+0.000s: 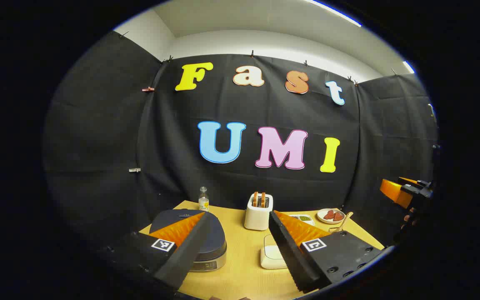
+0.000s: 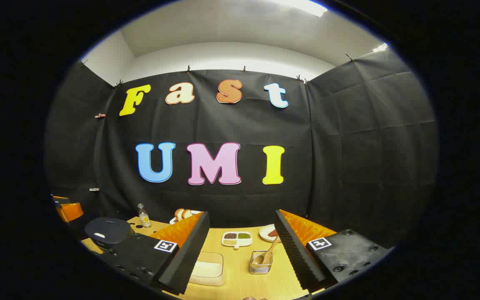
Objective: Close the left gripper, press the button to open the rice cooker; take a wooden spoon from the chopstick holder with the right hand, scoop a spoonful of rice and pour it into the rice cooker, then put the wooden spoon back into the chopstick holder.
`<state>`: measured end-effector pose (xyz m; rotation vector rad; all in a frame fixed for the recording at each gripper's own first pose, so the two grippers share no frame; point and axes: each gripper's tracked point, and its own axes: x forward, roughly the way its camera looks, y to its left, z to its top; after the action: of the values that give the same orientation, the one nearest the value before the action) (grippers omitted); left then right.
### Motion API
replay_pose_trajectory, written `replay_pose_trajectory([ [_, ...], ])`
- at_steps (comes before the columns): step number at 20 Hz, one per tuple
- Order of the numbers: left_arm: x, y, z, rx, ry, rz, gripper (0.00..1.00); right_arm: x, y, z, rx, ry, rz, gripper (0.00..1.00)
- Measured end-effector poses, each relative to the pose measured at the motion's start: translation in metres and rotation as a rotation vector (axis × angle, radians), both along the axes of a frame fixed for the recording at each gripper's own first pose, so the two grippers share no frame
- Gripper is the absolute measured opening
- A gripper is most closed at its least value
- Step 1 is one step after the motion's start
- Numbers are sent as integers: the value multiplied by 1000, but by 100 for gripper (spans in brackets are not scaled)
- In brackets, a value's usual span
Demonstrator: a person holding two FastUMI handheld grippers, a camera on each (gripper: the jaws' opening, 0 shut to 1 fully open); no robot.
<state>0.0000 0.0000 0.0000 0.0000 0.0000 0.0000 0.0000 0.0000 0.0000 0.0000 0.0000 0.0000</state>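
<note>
On the table (image 1: 240,271), ahead and low to the left of our left gripper (image 1: 238,246), sits the cooker (image 1: 196,237), lid down, partly behind the gripper's left finger; we cannot make out the button from here. The fingers stand wide apart with nothing between them, so we judge they must close first, then travel down and left to press. Our right gripper (image 2: 240,250) is also spread wide and empty. Between its fingers, just ahead and below, lies the holder (image 2: 261,262) with the spoon (image 2: 267,254) leaning in it, handle tilted up toward the right finger. The rice box (image 2: 206,266) sits beside it, near the left finger. The right hand is plainly nearer the spoon.
</note>
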Motion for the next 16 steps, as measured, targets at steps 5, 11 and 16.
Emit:
replay_pose_trajectory([
  [5,6,-2,-6,13,17,13,95,11,-1,-5,-2,16,0,98],
  [11,3,-23,-15,-4,37,-47,95,11,-18,-18,15,55,-39,98],
  [16,-4,-21,-14,-6,16,-67,95,1,-23,-14,-14,49,-73,98],
])
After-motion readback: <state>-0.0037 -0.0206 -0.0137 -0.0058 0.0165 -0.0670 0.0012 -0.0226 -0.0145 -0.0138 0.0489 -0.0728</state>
